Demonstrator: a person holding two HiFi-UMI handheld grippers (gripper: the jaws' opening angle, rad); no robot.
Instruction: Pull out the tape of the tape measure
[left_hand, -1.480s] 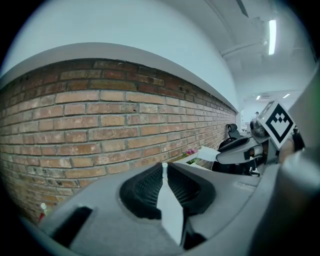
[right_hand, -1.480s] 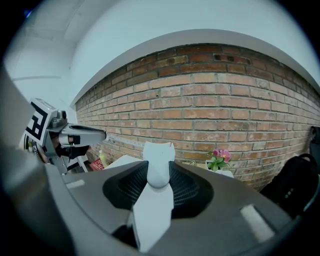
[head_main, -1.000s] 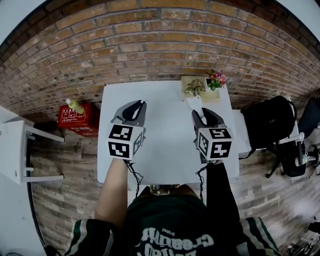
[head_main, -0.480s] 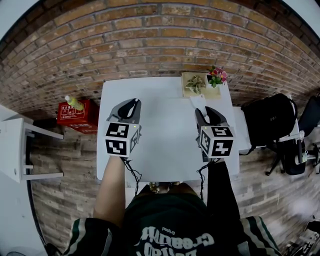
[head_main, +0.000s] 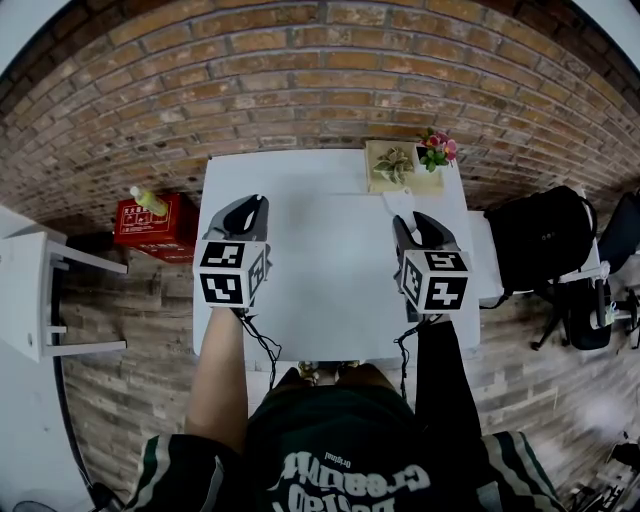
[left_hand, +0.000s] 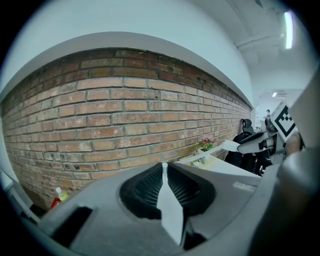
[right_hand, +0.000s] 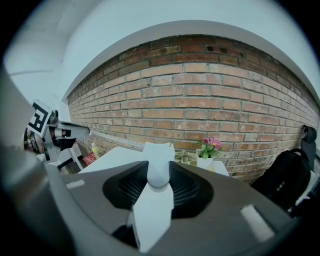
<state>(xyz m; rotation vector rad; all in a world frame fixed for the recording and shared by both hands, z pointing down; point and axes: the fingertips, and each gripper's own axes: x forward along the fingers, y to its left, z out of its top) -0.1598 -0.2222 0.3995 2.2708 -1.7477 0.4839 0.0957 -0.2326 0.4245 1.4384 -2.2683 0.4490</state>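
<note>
Clamping the white tape measure (right_hand: 159, 156), the right gripper (head_main: 417, 220) fingers stay half-spread; the left gripper (head_main: 247, 205) fingers pinch thin white tape (left_hand: 164, 168) above the desk (head_main: 330, 280).

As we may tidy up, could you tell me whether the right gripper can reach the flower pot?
Probably yes: the flower pot stands just beyond the right gripper, with open table between. But its jaws hold a white object, so grasping looks unlikely.
</note>
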